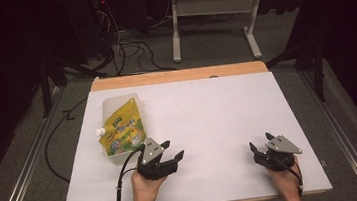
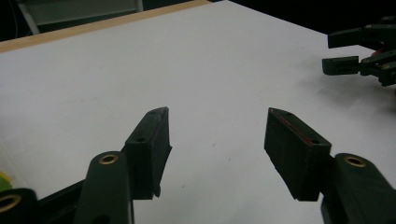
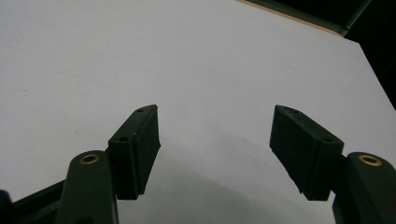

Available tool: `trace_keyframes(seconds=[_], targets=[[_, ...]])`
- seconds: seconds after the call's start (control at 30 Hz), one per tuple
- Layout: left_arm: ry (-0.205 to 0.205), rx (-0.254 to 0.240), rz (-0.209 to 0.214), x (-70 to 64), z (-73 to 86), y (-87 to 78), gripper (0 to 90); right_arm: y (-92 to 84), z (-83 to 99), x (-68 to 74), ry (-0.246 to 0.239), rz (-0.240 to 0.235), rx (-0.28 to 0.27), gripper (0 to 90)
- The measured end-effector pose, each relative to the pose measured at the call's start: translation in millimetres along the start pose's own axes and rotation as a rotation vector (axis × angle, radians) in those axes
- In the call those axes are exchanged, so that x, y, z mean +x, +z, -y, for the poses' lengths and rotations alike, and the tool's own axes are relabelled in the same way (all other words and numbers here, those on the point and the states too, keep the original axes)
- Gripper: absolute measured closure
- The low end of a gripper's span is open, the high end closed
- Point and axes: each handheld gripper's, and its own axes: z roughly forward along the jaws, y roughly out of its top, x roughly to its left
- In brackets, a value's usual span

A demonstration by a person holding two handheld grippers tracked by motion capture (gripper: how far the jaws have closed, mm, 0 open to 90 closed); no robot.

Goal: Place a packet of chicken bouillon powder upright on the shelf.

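Left tool (image 2: 215,116) jaws wide apart over white table (image 2: 140,70).

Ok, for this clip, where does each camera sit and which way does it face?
High view: above the person's side, looking forward and down on the white table and yellow pouch; both forearms, left tool and right tool.
Left gripper view: rides the left tool, looking along its open jaws across the table.
Right gripper view: rides the right tool, jaws open over bare tabletop.
Shared: the right tool appears in the high view and, far right, in the left gripper view.
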Motion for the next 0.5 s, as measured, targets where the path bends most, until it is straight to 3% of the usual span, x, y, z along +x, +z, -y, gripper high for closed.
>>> trace_keyframes(seconds=[0.5], targets=[[-0.015,0.008,0.007,-1.9,0.5,18.4,40.8,-0.2,-0.1,-0.7,-0.001,-0.003,-0.001,33.5]])
